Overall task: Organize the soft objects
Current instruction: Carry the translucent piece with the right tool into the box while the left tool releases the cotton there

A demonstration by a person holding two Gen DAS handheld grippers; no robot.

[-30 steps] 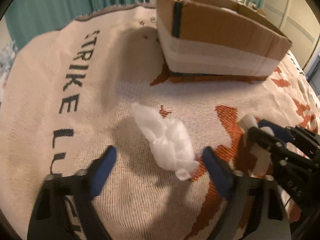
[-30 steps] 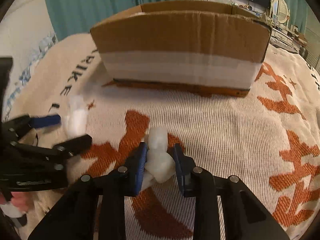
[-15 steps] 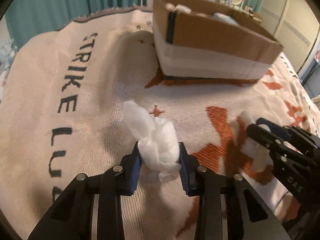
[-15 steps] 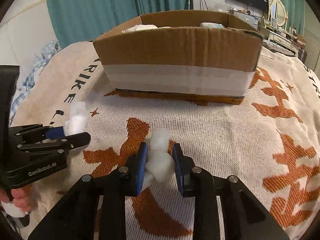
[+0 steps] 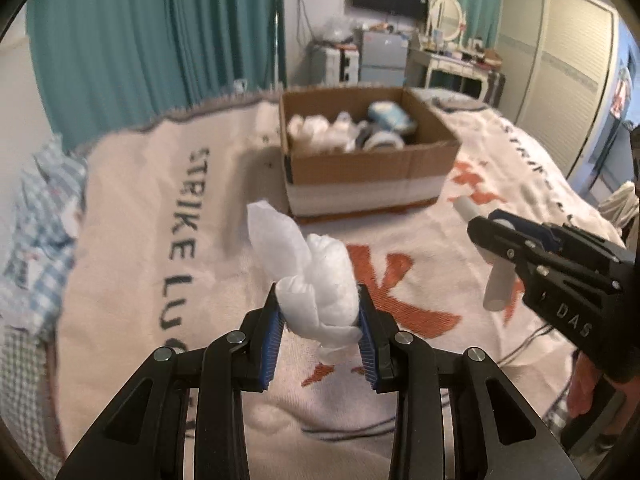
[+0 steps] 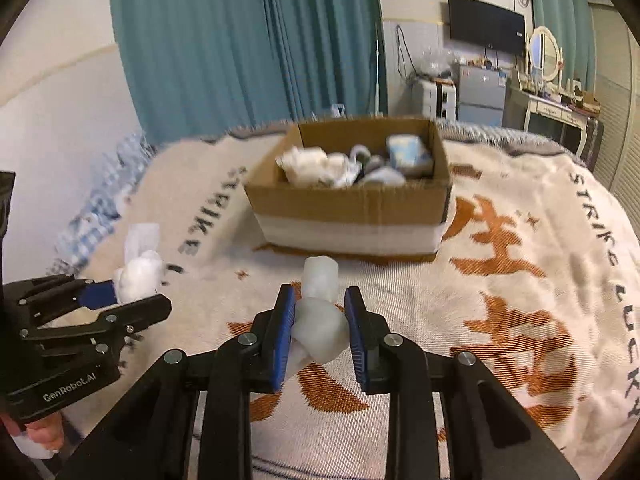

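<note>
Both grippers higher above blanket (image 5: 132, 208), bedroom

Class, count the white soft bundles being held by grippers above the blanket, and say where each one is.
2. One white bundle sits clamped in the left gripper; the other bundle in the right gripper. More lie inside the cardboard box.

the left tool (image 5: 319, 322) grips a white fluffy wad (image 5: 310, 276) above the patterned blanket (image 5: 132, 216), the right tool (image 5: 486, 236) clamps a pale roll (image 5: 496, 284) at right, and an open cardboard box (image 5: 364, 178) of soft items sits beyond.
</note>
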